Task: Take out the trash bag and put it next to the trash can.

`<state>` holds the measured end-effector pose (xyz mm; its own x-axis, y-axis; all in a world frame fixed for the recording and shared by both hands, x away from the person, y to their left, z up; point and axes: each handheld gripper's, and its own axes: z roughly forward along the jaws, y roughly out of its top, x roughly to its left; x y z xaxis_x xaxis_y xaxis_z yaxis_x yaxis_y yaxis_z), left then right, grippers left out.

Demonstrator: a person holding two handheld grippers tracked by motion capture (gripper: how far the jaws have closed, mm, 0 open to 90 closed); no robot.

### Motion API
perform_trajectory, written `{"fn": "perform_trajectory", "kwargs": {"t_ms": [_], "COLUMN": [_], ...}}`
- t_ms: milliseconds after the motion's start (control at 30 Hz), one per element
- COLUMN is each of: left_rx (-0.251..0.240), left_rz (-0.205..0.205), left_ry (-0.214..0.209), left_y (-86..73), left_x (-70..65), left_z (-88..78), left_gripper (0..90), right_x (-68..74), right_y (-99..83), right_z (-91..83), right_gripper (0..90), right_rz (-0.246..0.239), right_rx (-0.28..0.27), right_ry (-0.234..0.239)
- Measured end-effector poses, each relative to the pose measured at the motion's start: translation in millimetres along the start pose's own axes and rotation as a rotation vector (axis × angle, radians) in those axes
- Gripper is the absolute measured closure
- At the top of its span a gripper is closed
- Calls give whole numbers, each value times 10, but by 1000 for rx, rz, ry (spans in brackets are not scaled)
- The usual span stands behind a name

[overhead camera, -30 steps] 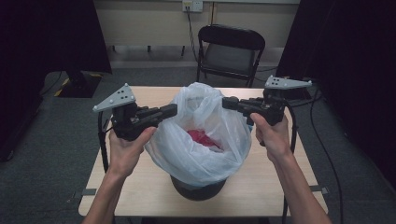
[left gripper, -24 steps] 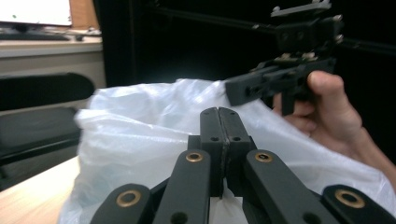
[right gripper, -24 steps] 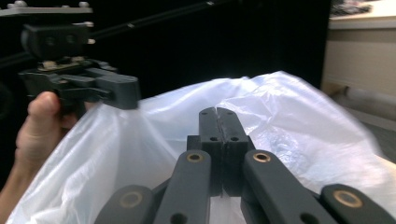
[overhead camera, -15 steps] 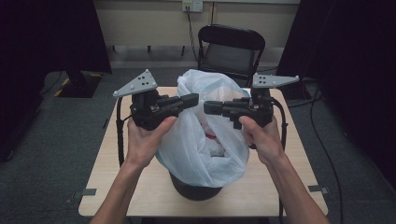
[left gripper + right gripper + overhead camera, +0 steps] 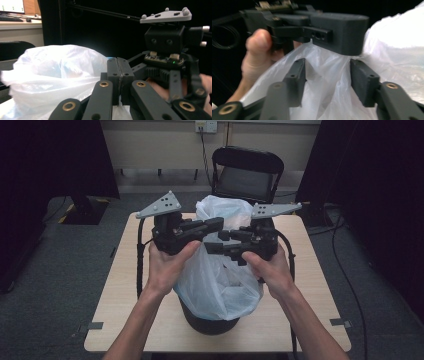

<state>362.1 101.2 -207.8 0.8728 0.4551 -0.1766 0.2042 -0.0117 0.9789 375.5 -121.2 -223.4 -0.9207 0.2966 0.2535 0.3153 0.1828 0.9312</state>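
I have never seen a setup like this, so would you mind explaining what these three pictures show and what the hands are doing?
A person stands at a wooden table and holds a black hand-held gripper in each hand; there is no robot arm. The high view looks down from above the person. The other two pictures come from small cameras riding on each gripper, looking along its jaws.

On the table stands a dark bin lined with a white plastic bag, whose top is gathered up. The left gripper is shut on the bag: its jaws meet, with plastic pinched between them. The right gripper has just been opening; its jaws stand apart with bag plastic between them, apparently not pressed. Behind the table is a black folding chair.
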Motion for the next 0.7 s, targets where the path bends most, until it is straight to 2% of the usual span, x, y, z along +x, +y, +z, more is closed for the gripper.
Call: {"fn": "perform_trajectory", "kwargs": {"t_ms": [33, 67, 100, 133, 167, 200, 233, 267, 367, 433, 533, 700], "left_rx": [1, 1, -8, -8, -37, -37, -43, -52, -72, -79, -76, -28], "left_rz": [2, 4, 9, 9, -6, -6, -5, -1, 17, 32, 54, 67], "left_ry": [-3, -2, -16, -16, 7, 7, 20, 27, 35, 44, 27, 22], "left_y": [2, 4, 6, 6, 14, 14, 20, 26, 28, 24, 6, -44], "left_x": [-6, -14, -16, -16, -14, -14, -12, -7, -11, -30, -63, -70], "left_z": [9, 9, -5, -5, -42, -42, -67, -91, -177, -226, -247, -127], "left_gripper": [900, 900, 889, 801, 638, 521, 521, 330, 188, 158, 155, 156], "right_x": [10, 10, 7, 7, 4, 4, 3, 1, 10, 19, 35, 113], "right_y": [-9, -9, -12, -12, -4, -4, 5, 34, 78, 137, 242, 472], "right_z": [20, 20, 12, 12, -14, -14, -32, -76, -128, -184, -244, -281], "right_gripper": [730, 730, 859, 859, 894, 894, 896, 898, 899, 899, 899, 899], "right_rz": [-21, -21, -29, -29, -39, -39, -44, -46, -52, -54, -62, -82], "right_rx": [13, 13, 6, 6, -6, -6, -16, -36, -57, -78, -105, -145], "right_ry": [-12, -12, -9, -9, -12, -12, -15, -20, -31, -41, -52, -53]}}
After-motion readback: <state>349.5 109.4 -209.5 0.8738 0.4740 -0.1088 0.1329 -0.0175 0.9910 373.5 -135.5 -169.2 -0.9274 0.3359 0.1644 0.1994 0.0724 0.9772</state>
